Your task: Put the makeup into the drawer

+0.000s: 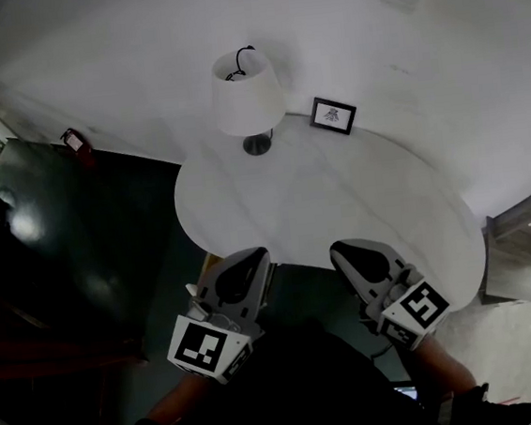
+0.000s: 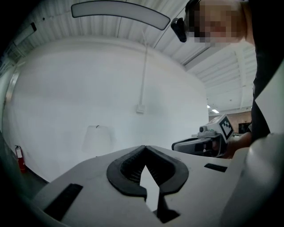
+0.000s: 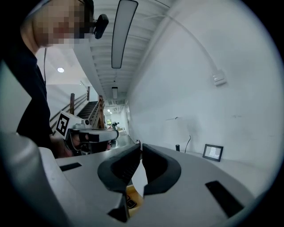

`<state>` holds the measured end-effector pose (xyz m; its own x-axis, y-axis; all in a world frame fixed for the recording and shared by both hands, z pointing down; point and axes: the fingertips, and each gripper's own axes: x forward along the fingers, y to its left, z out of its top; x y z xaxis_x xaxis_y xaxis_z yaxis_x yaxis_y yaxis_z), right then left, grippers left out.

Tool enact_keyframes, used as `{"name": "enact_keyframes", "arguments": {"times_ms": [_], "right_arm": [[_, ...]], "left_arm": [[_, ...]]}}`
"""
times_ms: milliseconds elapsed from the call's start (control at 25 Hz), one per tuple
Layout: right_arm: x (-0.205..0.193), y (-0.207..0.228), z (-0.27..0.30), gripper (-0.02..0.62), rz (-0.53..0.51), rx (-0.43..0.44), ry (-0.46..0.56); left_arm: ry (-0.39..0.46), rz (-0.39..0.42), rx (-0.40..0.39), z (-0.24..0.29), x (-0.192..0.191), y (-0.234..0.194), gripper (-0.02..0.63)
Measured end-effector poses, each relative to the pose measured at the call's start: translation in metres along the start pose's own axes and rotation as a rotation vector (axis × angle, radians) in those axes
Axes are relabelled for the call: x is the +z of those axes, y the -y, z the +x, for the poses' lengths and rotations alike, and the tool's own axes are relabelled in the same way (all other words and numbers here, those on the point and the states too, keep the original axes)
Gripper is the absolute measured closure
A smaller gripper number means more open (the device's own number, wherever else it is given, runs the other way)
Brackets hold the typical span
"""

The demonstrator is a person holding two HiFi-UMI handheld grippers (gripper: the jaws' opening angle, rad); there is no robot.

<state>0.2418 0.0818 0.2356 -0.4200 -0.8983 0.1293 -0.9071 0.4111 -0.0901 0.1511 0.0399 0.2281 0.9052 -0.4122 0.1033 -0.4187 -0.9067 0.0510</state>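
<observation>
Head view shows our left gripper [image 1: 248,260] and right gripper [image 1: 349,249] at the counter [image 1: 320,192] edge. We see the jaws of both closed together.

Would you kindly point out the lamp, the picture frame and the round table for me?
lamp [image 1: 246,91], head view, middle of its white shade.
picture frame [image 1: 333,115], head view, centre of the framed print.
round table [image 1: 320,196], head view, bare part of its white top.

Drawer [image 3: 135,193] open under tabletop edge, light wood inside; small dark makeup item [image 3: 130,203] lying in it, details unclear.
</observation>
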Motion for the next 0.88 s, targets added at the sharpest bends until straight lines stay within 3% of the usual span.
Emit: {"name": "enact_keyframes", "arguments": {"times_ms": [880], "right_arm": [[0.02, 0.009, -0.004, 0.578, 0.051, -0.06, 0.068]], "left_arm": [[-0.026, -0.002, 0.027, -0.005, -0.001, -0.015, 0.597]]}}
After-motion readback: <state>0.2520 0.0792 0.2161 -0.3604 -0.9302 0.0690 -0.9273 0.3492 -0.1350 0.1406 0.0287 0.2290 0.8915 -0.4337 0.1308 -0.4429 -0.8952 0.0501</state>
